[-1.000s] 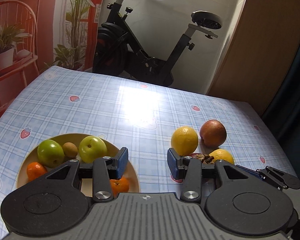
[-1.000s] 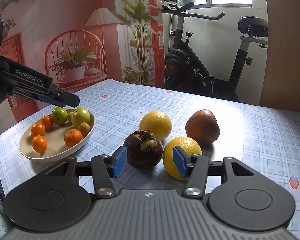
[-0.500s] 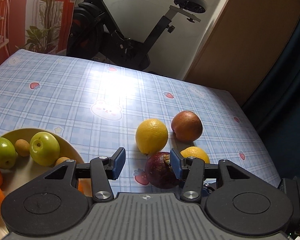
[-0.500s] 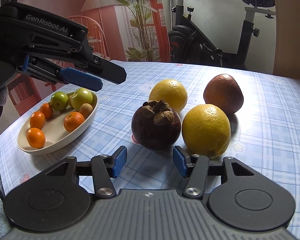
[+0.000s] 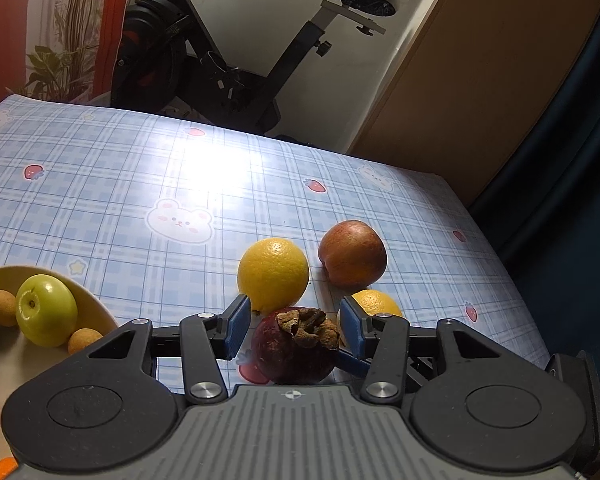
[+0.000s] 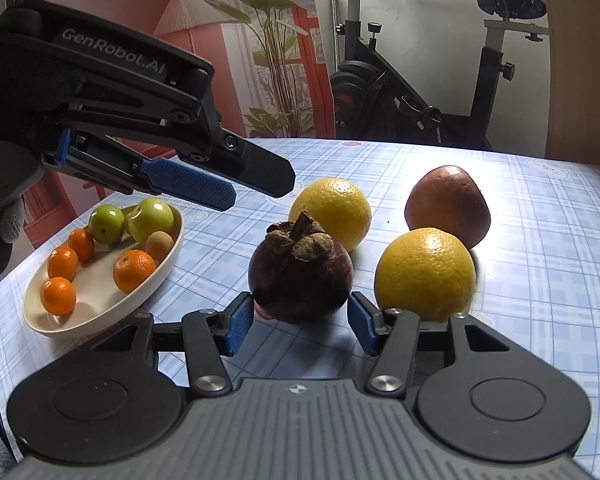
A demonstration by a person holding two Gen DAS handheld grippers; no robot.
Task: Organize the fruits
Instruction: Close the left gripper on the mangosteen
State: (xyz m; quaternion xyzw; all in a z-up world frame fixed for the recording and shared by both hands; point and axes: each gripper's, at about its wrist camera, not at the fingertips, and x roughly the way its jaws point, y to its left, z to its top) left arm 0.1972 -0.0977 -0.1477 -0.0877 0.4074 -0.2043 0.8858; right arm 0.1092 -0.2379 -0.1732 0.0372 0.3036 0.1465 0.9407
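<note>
Dark purple mangosteen (image 6: 300, 276), round, dry brown calyx, upright on tablecloth (image 6: 540, 280)

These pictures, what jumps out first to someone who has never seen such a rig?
The dark purple mangosteen in the middle of the checked tablecloth, with the open right gripper around its base. Behind it sit two oranges and a red apple. To the left a cream bowl holds small fruits, and the left gripper hangs above in the right wrist view.
</note>
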